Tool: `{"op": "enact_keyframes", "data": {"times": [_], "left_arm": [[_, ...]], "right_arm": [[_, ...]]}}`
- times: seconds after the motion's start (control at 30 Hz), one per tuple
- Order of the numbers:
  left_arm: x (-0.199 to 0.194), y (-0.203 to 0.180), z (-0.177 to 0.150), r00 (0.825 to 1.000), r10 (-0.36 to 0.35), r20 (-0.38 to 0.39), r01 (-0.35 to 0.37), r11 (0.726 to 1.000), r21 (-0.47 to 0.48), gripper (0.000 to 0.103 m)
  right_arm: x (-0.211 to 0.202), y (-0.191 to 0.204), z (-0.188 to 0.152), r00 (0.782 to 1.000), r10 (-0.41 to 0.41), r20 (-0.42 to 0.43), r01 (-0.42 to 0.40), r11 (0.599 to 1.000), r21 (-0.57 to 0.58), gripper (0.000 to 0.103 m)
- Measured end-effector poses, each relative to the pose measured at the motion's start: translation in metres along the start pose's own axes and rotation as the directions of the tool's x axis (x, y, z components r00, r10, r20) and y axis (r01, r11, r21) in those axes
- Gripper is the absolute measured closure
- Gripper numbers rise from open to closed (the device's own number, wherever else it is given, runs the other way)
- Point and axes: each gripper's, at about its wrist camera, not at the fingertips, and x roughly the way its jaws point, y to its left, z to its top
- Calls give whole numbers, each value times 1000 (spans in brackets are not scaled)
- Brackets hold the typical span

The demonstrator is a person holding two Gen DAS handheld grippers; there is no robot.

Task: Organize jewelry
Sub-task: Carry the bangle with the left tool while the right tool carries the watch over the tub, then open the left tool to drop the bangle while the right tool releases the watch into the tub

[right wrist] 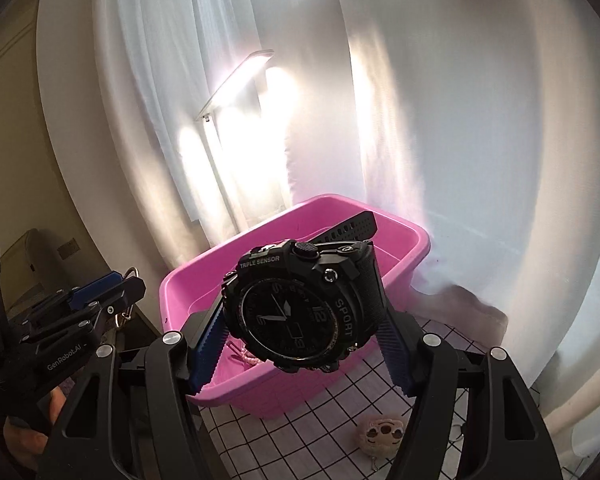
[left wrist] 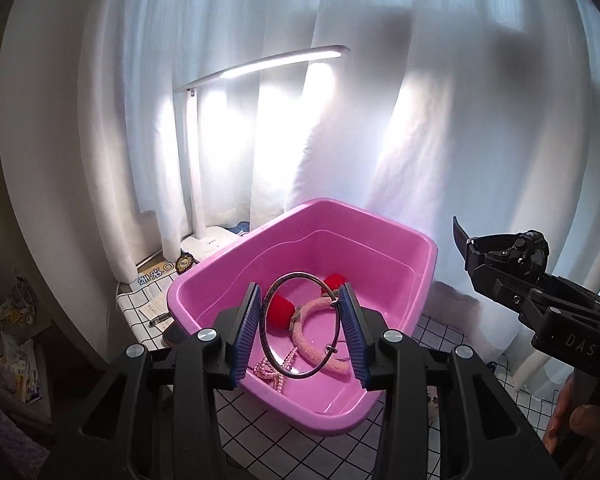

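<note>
My left gripper is shut on a silver bangle, held upright between its blue pads above a pink tub. In the tub lie a fuzzy pink headband with red pompoms and a pink bead necklace. My right gripper is shut on a black sport watch, face toward the camera, in the air in front of the pink tub. In the left wrist view the right gripper with the watch hangs right of the tub. The left gripper shows at left in the right wrist view.
A lit white desk lamp stands behind the tub before white curtains. The table has a black-checked white cloth. A small plush toy lies near the front, papers and a pen left of the tub. A person's hand holds the right gripper.
</note>
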Motion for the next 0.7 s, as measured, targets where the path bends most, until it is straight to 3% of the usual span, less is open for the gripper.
{"op": "enact_keyframes", "data": {"times": [0.2, 0.37, 0.6, 0.7], "left_arm": [[45, 16, 14, 997, 44, -62, -46, 999, -29, 64], [85, 26, 17, 985, 75, -157, -83, 995, -48, 64], [131, 35, 16, 958, 55, -282, -64, 998, -23, 64], [152, 41, 11, 929, 25, -368, -34, 999, -16, 64]], "right_arm": [[65, 1, 28, 995, 65, -77, -67, 997, -34, 38], [118, -4, 41, 979, 94, -182, -102, 994, -36, 38], [186, -6, 38, 930, 68, -361, -80, 997, -19, 38], [207, -7, 34, 904, 53, -423, -52, 999, 14, 38]]}}
